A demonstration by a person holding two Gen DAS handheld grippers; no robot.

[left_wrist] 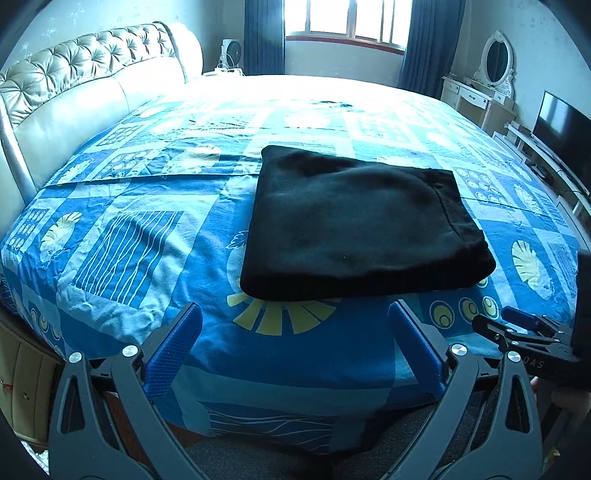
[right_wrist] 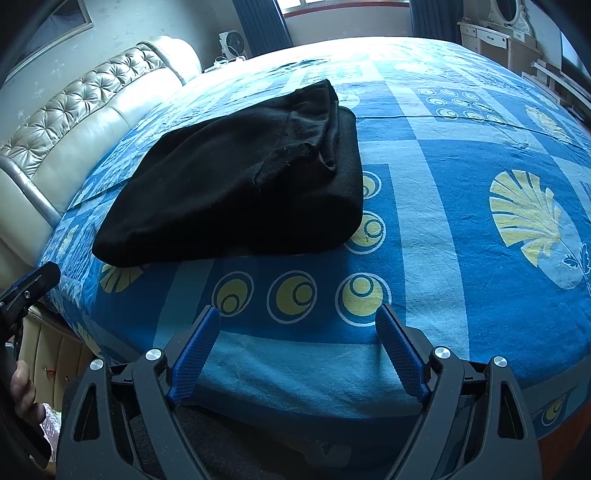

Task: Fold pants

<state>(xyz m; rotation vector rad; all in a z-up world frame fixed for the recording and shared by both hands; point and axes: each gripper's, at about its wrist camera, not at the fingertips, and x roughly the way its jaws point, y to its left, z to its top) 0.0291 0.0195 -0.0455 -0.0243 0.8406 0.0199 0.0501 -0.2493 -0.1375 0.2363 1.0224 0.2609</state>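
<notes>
Black pants [left_wrist: 362, 225] lie folded into a compact rectangle on the blue patterned bedspread [left_wrist: 147, 229]. In the right wrist view the pants [right_wrist: 240, 184] sit to the upper left. My left gripper [left_wrist: 295, 314] is open and empty, held near the bed's front edge, short of the pants. My right gripper [right_wrist: 297, 317] is open and empty, also near the front edge, to the right of the pants. The right gripper's tip [left_wrist: 517, 325] shows at the right of the left wrist view; the left gripper's tip [right_wrist: 33, 284] shows at the left of the right wrist view.
A tufted beige headboard [left_wrist: 74, 85] runs along the left. A window with blue curtains [left_wrist: 347, 22] is at the back. A white vanity with mirror [left_wrist: 491, 74] and a TV [left_wrist: 561, 129] stand on the right. A wooden nightstand [left_wrist: 26, 391] is at lower left.
</notes>
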